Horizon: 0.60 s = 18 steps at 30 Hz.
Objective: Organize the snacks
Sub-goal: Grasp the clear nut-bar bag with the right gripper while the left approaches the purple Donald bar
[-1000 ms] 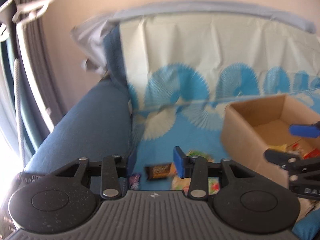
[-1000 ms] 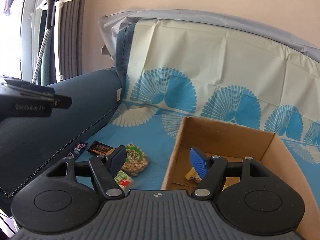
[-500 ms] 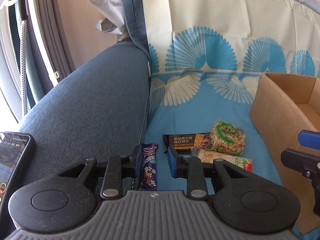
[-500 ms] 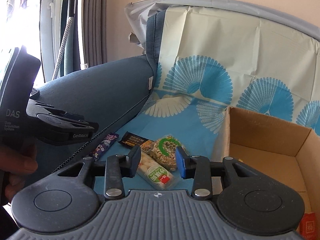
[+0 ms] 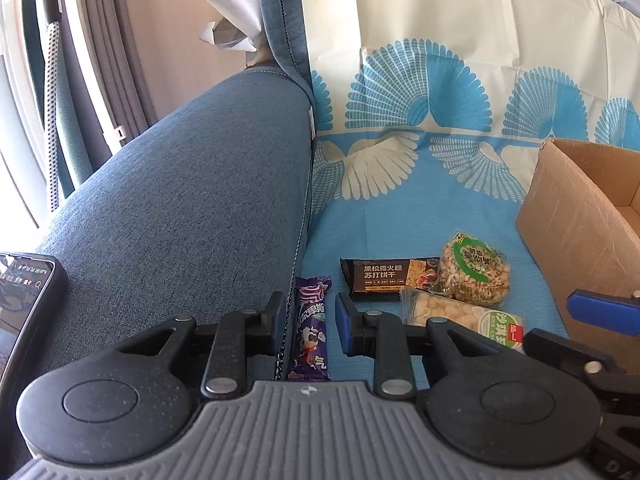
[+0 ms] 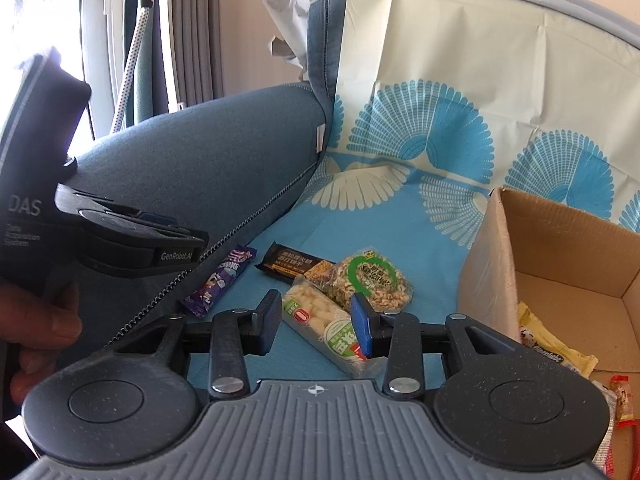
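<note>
Left wrist view: left gripper (image 5: pixel 309 325) parted, straddling purple candy bar (image 5: pixel 311 332) beside sofa armrest (image 5: pixel 192 216), nothing gripped. Cardboard box (image 5: pixel 576 216), contents hidden.

Right wrist view: right gripper (image 6: pixel 316 326) parted over white nougat bar (image 6: pixel 324 330), unclamped. Box (image 6: pixel 492 264) holds yellow packet (image 6: pixel 548 346); red wrapper (image 6: pixel 620 400) alongside.

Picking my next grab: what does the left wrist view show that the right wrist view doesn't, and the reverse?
Only the left wrist view shows the phone on the sofa arm. Only the right wrist view shows snacks already inside the cardboard box, such as a yellow packet. Both show the purple candy bar, black cracker bar, round rice cake and clear nougat pack, with both grippers open.
</note>
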Each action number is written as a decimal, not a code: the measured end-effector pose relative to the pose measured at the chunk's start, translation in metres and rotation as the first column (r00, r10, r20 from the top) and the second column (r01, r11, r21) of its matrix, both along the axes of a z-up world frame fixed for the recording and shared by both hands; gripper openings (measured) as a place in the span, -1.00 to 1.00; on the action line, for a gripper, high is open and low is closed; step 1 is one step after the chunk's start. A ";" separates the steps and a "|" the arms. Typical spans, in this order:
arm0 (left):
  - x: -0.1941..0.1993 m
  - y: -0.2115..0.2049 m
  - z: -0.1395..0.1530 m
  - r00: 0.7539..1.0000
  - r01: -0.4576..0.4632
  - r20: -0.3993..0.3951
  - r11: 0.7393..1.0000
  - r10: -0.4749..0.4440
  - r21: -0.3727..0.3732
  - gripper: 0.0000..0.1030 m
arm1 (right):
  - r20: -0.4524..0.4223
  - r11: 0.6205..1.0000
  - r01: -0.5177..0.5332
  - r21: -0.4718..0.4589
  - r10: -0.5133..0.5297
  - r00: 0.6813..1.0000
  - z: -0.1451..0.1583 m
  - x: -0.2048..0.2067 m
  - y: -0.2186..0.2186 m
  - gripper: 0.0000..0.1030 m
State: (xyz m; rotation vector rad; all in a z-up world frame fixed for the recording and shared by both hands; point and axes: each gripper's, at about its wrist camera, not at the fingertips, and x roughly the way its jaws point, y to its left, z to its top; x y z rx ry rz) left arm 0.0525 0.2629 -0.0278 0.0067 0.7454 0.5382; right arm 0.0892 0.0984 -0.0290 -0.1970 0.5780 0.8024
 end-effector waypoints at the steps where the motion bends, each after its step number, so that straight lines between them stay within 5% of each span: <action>1: 0.001 0.000 0.000 1.000 -0.001 -0.001 1.000 0.001 -0.001 -0.40 | -0.004 1.000 0.005 -0.011 -0.005 1.000 -0.003 0.002 0.003 -0.20; 12: 0.012 -0.004 -0.011 0.999 0.007 -0.049 1.000 -0.006 0.022 -0.40 | -0.048 0.994 0.055 -0.096 -0.060 0.997 -0.030 0.039 0.038 0.39; 18: 0.027 -0.008 -0.023 0.995 0.016 -0.103 0.998 -0.010 0.057 -0.29 | -0.125 0.989 0.059 -0.139 -0.077 0.989 -0.051 0.060 0.055 0.48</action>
